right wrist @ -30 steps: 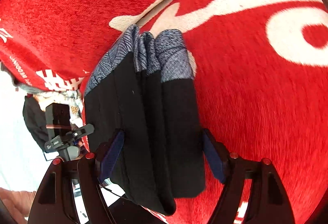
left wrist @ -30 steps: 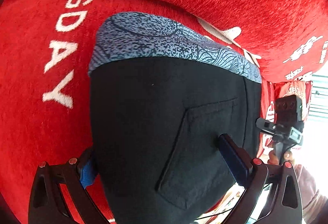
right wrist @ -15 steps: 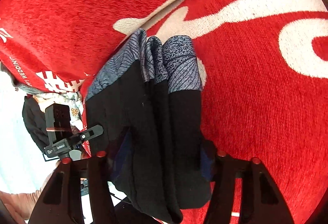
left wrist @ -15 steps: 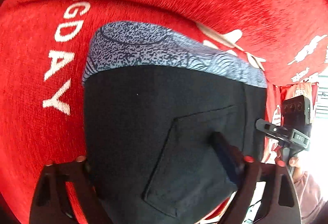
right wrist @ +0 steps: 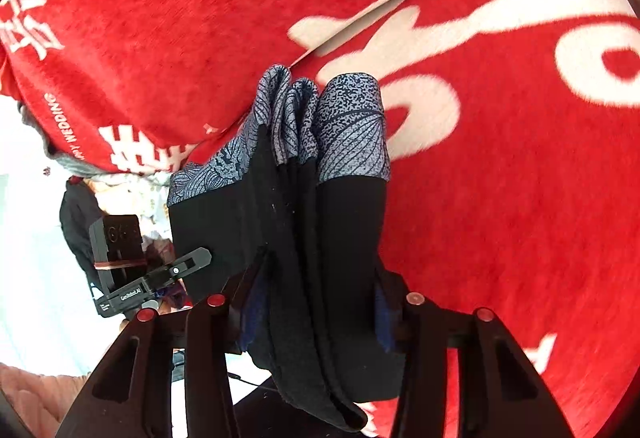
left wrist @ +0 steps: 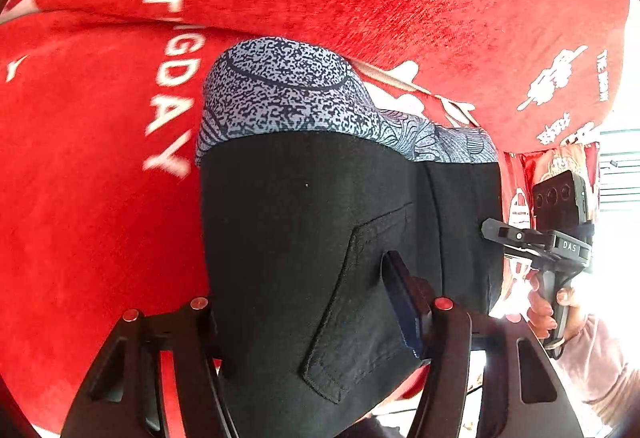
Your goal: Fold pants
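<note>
One folded pair of pants [left wrist: 320,238], one red blanket [left wrist: 80,238] and two grippers, left [left wrist: 316,302] and right [right wrist: 316,290], are counted.

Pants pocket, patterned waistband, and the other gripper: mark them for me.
pants pocket [left wrist: 360,302], left wrist view, patch middle.
patterned waistband [left wrist: 288,93], left wrist view, speckled band.
right gripper [left wrist: 556,238], left wrist view, its body.

White capitals ending in "GDAY" are showing on the red blanket [left wrist: 100,238], "WEDDING" is running along its edge [right wrist: 72,117] beside white Chinese characters too blurred to read, "DAS" is standing on the right hand-held gripper [left wrist: 568,246], and "GenRobot.AI" is appearing on the left hand-held gripper [right wrist: 130,294].
</note>
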### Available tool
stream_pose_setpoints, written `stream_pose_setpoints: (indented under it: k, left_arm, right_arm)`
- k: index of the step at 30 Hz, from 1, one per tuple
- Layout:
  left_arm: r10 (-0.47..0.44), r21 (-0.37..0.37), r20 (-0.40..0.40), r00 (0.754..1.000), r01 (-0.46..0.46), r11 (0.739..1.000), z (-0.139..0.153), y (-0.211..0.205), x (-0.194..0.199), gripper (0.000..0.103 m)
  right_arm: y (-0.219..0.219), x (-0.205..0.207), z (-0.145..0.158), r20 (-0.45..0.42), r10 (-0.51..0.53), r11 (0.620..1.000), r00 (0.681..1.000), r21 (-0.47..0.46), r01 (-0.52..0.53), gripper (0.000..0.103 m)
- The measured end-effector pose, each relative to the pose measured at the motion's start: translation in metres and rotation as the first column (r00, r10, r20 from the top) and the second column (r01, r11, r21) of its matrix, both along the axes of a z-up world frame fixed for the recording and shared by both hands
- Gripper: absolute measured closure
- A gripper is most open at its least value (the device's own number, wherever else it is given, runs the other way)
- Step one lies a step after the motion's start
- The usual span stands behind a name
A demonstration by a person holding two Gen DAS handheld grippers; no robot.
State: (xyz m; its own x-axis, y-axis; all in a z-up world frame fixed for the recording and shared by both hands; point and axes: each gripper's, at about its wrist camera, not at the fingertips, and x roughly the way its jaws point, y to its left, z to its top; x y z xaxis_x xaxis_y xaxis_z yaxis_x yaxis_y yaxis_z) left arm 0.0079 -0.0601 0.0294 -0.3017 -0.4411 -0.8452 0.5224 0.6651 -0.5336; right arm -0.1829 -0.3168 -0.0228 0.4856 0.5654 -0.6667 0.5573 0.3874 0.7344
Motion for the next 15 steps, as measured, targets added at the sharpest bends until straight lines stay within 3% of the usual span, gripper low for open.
stream_pose_setpoints:
  k: [4, 9, 11, 13, 15]
  left_arm:
    - [0.0, 0.066, 0.039, 0.999, -0.002, 0.998, 0.004, 0.034, -0.008, 0.039]
    - [0.052, 0.163, 0.038, 0.998, -0.057, 0.985, -0.015, 0.074, -0.013, 0.038]
    - [0.073, 0.189, 0.043, 0.996, -0.08, 0.979, -0.024, 0.085, -0.013, 0.03]
    - [0.069, 0.194, 0.1, 0.993, -0.088, 0.977, -0.024, 0.086, -0.013, 0.021]
    - [0.06, 0.196, 0.108, 0.992, -0.08, 0.977, -0.026, 0.086, -0.011, 0.021]
  right_arm:
    - [0.036, -0.003, 0.003, 0.006, 0.004, 0.999, 1.0, 0.042, -0.004, 0.054]
    - [0.078, 0.001, -0.006, -0.002, 0.036, 0.997, 0.999, 0.066, -0.035, 0.053]
    - [0.088, 0.002, -0.013, -0.017, 0.034, 0.997, 0.999, 0.07, -0.033, 0.053]
    - [0.089, 0.001, -0.016, -0.041, 0.032, 0.999, 0.999, 0.04, -0.031, 0.053]
    - [0.088, 0.004, -0.016, -0.07, 0.032, 0.999, 0.997, 0.012, -0.032, 0.052]
